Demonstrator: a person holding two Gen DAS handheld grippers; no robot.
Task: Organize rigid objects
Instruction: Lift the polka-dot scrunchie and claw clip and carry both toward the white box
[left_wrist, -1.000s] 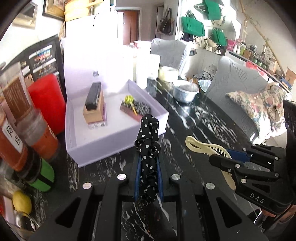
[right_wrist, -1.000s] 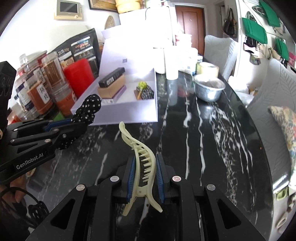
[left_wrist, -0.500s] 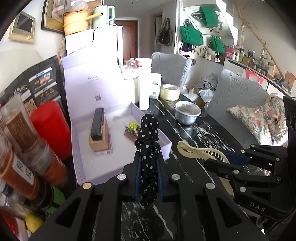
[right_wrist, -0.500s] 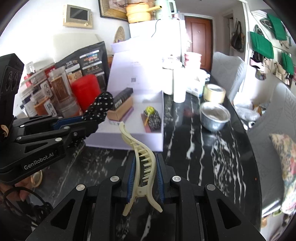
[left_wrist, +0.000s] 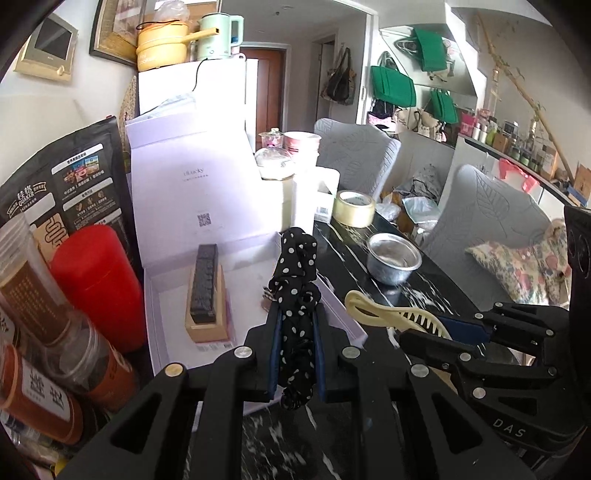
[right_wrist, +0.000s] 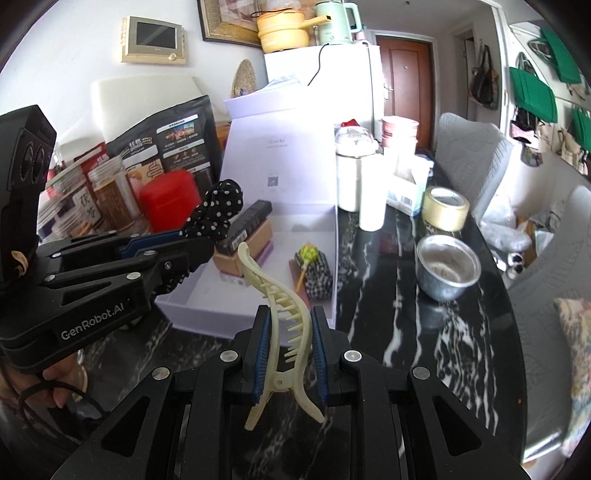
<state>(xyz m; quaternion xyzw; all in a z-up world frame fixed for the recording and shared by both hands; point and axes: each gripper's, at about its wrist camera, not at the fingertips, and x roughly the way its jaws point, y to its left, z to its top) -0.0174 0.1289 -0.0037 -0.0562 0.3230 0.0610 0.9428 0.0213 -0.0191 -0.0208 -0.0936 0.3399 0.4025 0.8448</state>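
Note:
My left gripper is shut on a black hair tie with white dots, held above the near edge of an open white box. My right gripper is shut on a cream hair claw clip, just in front of the same box. Each gripper shows in the other's view: the left gripper with the dotted hair tie, the right gripper with the cream clip. Inside the box lie a black case on a tan box and a checked hair piece with a yellow-green bobble.
Jars, a red canister and a black food bag crowd the left of the black marble table. A metal bowl, a tape roll and white containers stand behind. Grey chairs line the right side.
Both grippers have risen and drawn nearer the white box, each still holding its item. The view has tilted up, showing more of the room.

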